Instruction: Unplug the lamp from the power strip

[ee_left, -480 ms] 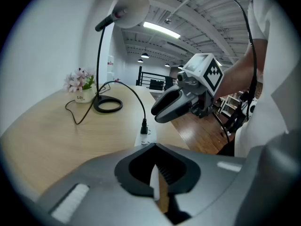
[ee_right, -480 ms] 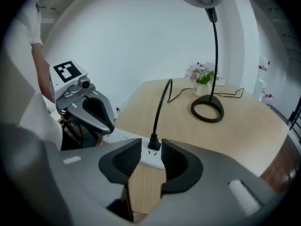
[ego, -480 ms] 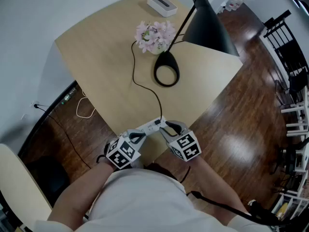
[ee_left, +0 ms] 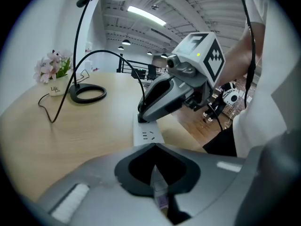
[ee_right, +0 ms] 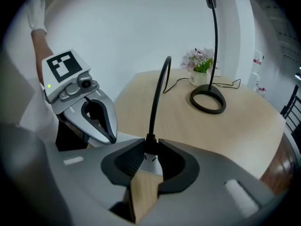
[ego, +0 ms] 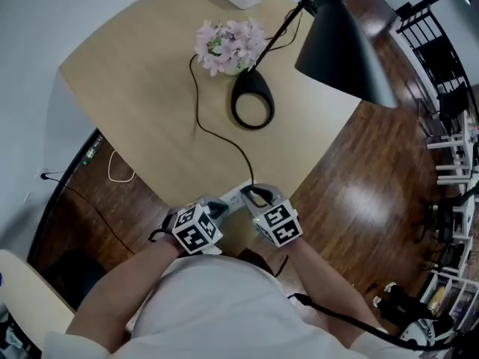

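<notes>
Right claw point(ee_right: 151, 143) on plug point(ee_right: 151, 139), left claw point(ee_left: 156, 167) on power strip point(ee_left: 146, 136); grips unclear overhead.

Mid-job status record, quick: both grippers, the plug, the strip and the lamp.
right gripper: shut on the black lamp plug
plug: looks seated in the white power strip, not yet pulled
left gripper: jaws together, tips down on the strip's near end
strip: flat at the pale wooden table's near edge
black desk lamp: upright, cord slack across the table
</notes>
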Demonstrator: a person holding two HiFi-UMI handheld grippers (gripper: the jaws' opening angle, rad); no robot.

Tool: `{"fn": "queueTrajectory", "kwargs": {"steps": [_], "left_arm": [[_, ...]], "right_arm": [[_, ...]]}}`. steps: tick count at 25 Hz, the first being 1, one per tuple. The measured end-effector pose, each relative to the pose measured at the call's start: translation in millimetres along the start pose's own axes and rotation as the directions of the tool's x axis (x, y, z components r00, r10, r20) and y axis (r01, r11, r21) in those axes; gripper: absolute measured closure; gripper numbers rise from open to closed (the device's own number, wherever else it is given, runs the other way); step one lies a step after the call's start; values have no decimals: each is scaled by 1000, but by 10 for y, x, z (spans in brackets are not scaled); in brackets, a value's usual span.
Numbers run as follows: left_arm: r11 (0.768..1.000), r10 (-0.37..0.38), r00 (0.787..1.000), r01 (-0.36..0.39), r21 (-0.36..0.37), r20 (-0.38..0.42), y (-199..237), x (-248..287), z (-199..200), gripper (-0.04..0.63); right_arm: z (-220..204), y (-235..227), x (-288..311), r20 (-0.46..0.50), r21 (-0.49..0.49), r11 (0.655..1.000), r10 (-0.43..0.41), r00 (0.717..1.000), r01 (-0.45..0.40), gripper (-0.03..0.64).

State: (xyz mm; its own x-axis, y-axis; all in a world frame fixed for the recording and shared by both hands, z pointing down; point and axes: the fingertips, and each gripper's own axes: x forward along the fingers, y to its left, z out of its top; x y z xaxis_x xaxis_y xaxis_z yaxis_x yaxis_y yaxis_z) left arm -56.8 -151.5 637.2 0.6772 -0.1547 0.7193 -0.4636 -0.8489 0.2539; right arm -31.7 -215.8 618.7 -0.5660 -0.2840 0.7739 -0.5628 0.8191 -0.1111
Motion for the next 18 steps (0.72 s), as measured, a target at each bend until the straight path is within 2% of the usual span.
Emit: {"fn": "queueTrajectory", "kwargs": {"steps": [6, 11, 18], "left_arm": [[998, -21, 1000, 22, 55, -18, -12, -7, -1, 594], [999, -33, 999, 34, 40, -30, -9, 0, 0, 594], [998, -62, 998, 62, 15, -29, -4, -2, -3, 594]], "right_arm": [[-2, -4, 10, -6, 4, 1000, -7, 1000, 7, 529], [50, 1, -33, 9, 20, 1000, -13, 1000, 13, 531], [442, -48, -210, 85, 1, 1000, -24, 996, 24, 531]]}}
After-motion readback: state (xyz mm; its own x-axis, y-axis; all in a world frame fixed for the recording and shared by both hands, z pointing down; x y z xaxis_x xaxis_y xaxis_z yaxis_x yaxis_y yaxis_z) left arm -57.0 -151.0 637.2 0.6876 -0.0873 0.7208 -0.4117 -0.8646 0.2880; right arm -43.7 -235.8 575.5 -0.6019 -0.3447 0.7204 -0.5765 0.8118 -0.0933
